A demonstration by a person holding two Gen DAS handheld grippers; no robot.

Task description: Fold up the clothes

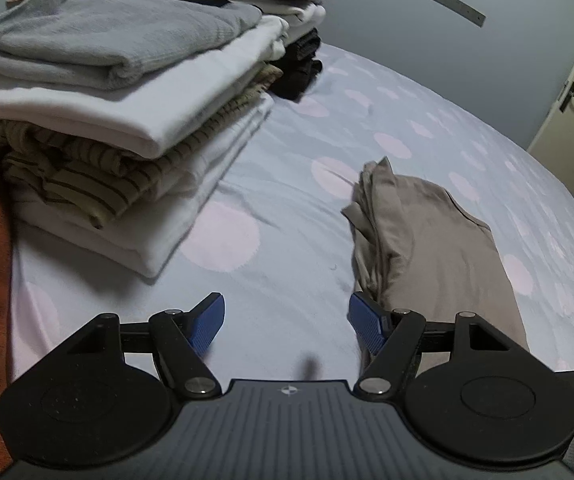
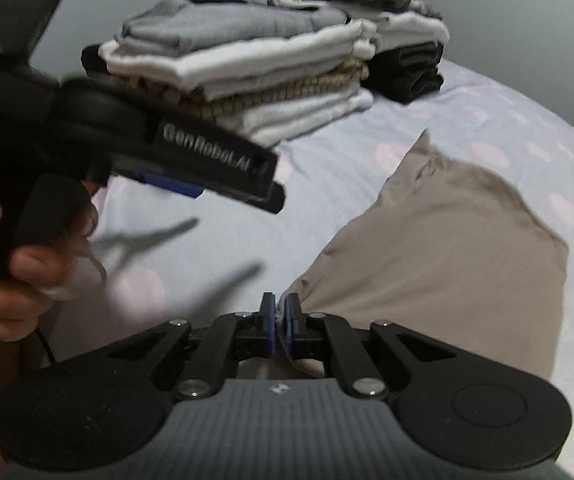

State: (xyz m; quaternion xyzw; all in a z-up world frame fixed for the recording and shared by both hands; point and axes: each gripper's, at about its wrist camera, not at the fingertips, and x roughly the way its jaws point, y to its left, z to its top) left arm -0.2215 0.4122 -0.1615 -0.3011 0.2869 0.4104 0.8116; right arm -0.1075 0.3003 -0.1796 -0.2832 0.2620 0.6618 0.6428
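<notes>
On the bed ahead of your left gripper (image 1: pixel 287 322), the jaws stand wide apart with nothing between them, its right finger (image 1: pixel 367 322) just beside the edge of the folded beige garment (image 1: pixel 439 240) lying on the dotted sheet (image 1: pixel 287 240), and a stack of folded clothes (image 1: pixel 127 92) sits to the left. From your right wrist, your right gripper (image 2: pixel 281 320) is clenched on the near edge of the beige garment, while your left hand (image 2: pixel 19 264) holds the other gripper above the sheet.
</notes>
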